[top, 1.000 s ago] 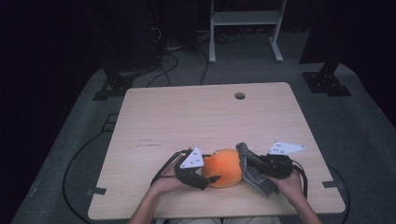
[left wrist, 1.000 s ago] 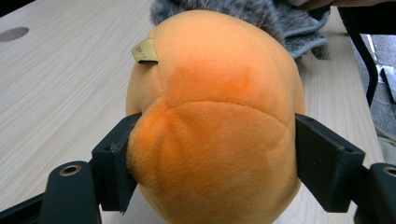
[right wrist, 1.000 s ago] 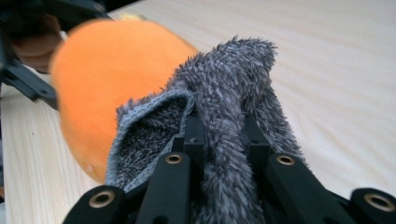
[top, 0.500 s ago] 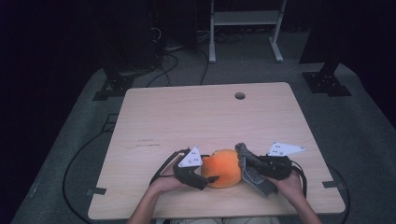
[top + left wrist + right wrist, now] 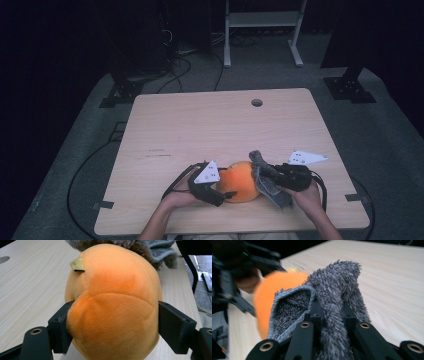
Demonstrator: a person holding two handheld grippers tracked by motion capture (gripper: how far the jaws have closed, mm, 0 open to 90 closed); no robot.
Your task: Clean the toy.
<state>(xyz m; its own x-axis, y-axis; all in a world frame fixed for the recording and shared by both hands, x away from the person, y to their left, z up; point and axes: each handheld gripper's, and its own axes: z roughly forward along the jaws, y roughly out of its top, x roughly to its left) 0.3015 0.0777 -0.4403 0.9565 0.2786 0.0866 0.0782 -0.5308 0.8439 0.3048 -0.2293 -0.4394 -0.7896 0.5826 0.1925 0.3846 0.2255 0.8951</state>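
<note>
- The round orange plush toy (image 5: 240,181) sits on the near edge of the pale wooden bench (image 5: 210,130), just where it sat a second ago; it has not shifted between the earlier high views and this one.
- In the left gripper view the soft plush bulges between the two black jaws, and a small tan fabric tag (image 5: 77,264) stands out near its top seam.
- Your left hand-held gripper (image 5: 220,191) is clamped on the toy's flanks, pads pressed into the pile. That grip looks unchanged, so you are steadying the toy, not moving it.
- The grey fluffy terry cloth (image 5: 265,177) rests against the toy's right side and drapes down toward the bench.
- Your right hand-held gripper (image 5: 329,312) is clenched tight on a fold of that cloth, as the right gripper view shows, with the pile spilling up over both jaws.
- What has changed is slight: the cloth sits a little differently against the toy than a second ago, which I read as small rubbing strokes.
- I judge that the wiping is under way with most of the orange surface not yet covered; you probably need to work the cloth over the top.
</note>
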